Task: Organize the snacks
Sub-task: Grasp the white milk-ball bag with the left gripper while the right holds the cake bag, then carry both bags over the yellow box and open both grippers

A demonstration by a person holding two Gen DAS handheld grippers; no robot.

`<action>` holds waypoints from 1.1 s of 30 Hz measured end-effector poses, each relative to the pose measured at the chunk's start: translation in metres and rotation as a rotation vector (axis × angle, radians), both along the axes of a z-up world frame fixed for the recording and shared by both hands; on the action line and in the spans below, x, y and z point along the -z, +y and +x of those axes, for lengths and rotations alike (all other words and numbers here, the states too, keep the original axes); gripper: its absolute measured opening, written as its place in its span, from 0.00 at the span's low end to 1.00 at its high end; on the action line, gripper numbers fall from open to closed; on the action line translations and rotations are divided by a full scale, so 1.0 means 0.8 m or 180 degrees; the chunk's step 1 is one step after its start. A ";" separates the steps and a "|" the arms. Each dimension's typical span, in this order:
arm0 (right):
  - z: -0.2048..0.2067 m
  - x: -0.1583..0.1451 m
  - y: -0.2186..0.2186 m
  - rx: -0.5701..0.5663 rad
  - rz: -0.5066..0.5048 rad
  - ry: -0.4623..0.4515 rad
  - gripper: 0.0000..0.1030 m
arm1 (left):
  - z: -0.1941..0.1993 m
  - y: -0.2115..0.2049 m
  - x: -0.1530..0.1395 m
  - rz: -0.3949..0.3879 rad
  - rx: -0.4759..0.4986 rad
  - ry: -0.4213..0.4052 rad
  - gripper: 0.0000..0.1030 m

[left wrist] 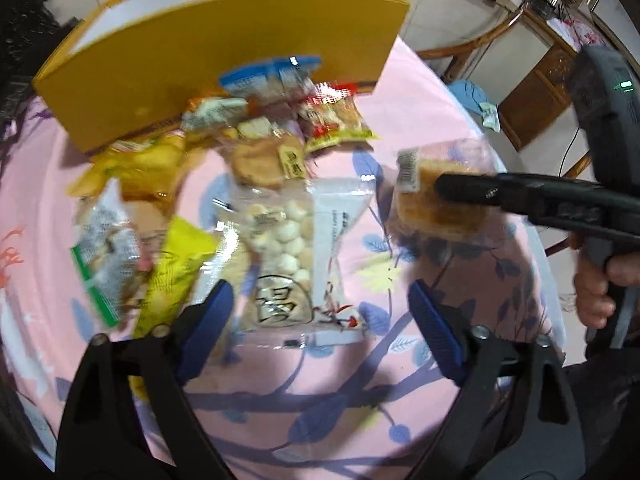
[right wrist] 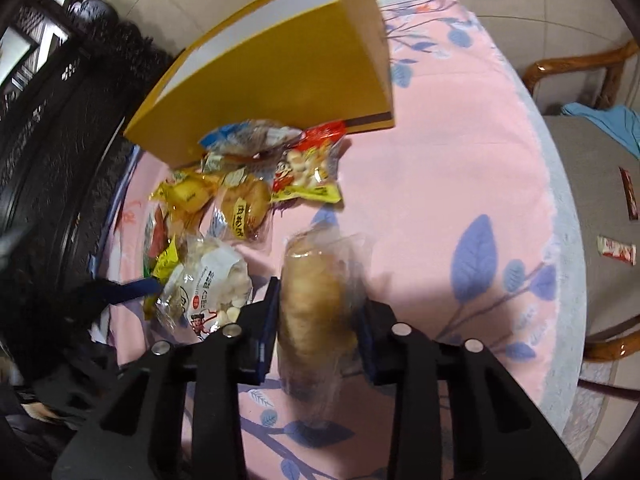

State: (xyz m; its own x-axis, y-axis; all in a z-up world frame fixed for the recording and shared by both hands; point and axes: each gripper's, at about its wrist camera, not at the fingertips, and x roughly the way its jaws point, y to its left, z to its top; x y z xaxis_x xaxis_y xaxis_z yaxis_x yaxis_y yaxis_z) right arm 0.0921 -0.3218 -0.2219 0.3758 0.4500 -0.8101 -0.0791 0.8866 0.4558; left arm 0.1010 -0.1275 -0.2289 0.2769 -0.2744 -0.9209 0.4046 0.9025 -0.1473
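One yellow box [right wrist: 280, 72], contents unseen; my right hand-held gripper [right wrist: 316, 312] pinches a wrapped pastry [right wrist: 316, 300], left hand-held gripper [left wrist: 320, 312] spread; desk [right wrist: 460, 160] bare rightward.

A round table under a pink floral tablecloth [right wrist: 460, 168] stands on pale floor tiles [right wrist: 520, 8], with a wooden armchair [right wrist: 580, 64] beside it and dark carved furniture [right wrist: 52, 128] opposite.

— Any legible print among the snacks?
— Mostly blur. A large brush-style character marks the clear bag of white puffs [left wrist: 286, 240]; dark characters run down the tan label on a wrapped bun [right wrist: 244, 210]; a barcode sticker sits on the wrapped pastry [left wrist: 434, 196].
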 end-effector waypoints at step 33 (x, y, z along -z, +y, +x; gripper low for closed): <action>-0.002 -0.026 -0.010 0.0053 0.0299 -0.0118 0.31 | 0.007 0.001 -0.030 -0.0301 0.0056 -0.0269 0.36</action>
State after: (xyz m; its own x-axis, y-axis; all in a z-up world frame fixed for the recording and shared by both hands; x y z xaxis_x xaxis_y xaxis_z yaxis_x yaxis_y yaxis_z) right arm 0.0901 -0.3295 -0.2015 0.4129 0.5168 -0.7500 -0.0830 0.8414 0.5341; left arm 0.1067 -0.1269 -0.2051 0.3468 -0.3644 -0.8643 0.4348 0.8789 -0.1961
